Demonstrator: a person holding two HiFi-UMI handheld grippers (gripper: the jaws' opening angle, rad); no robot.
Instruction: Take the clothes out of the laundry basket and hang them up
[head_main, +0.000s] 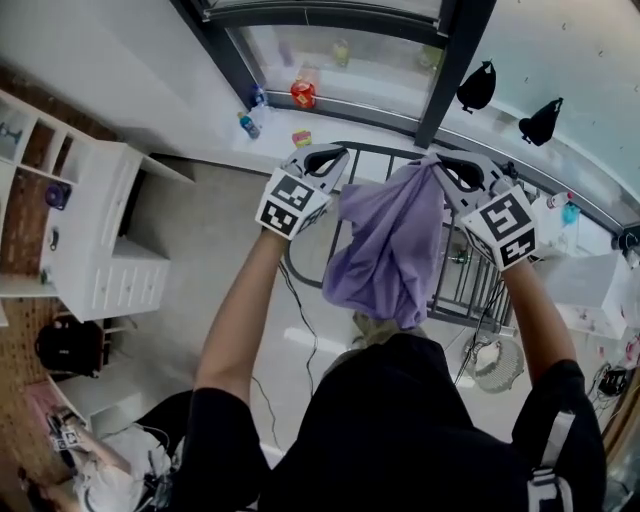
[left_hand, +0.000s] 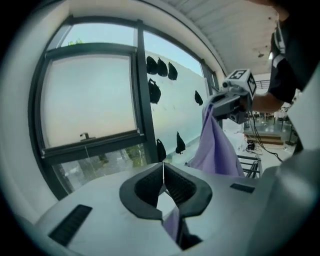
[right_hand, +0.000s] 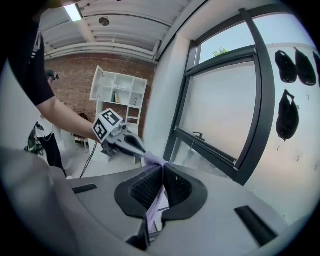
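Nearest, the person in a black top is reaching both bare forearms out ahead, and each hand is gripping a tool at about the same height. The left tool (head_main: 328, 157) is showing its jaws pressed together in its own view, with a strip of purple cloth (head_main: 385, 250) running down behind them, so it is pinching one upper corner. The right tool (head_main: 452, 170), well to the right of it, is also clamping its jaws fully onto the cloth, with the fabric bunching at the tips and trailing down through the gap behind the pads. Between the two tools the cloth's top edge is stretching across, and the rest is hanging loose in folds toward the person's chest. Just beyond and below it, a black rack (head_main: 468, 285) of thin rails is standing on the pale floor. To the left, a white shelf (head_main: 110, 250) is standing by a brick wall. Farther off, a red thing (head_main: 303, 93) and a blue bottle (head_main: 248, 123) are sitting on the sill beneath the dark-framed window (head_main: 440, 75). On the white wall to its right, two black objects (head_main: 477, 86) are hanging.
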